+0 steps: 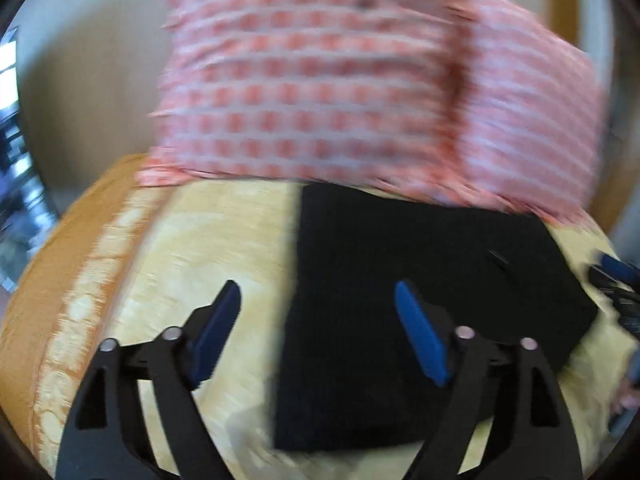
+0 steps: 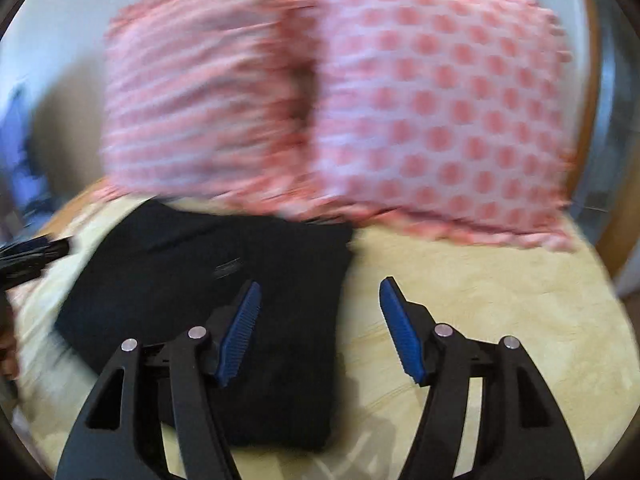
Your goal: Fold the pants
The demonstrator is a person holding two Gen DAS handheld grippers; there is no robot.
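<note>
The black pants (image 1: 416, 300) lie folded into a compact rectangle on the yellow bedcover (image 1: 208, 240); they also show in the right wrist view (image 2: 224, 280). My left gripper (image 1: 318, 332) is open and empty, hovering over the pants' left edge. My right gripper (image 2: 320, 328) is open and empty, above the pants' right edge. The right gripper's tips show at the right edge of the left wrist view (image 1: 616, 280), and the left gripper shows at the left edge of the right wrist view (image 2: 32, 256). Both views are motion-blurred.
Two pink-and-white dotted pillows (image 2: 440, 100) stand against the wall behind the pants, also in the left wrist view (image 1: 320, 72). The bedcover has an orange patterned border (image 1: 60, 300) at the left. A wooden bed frame (image 2: 612, 240) is at the right.
</note>
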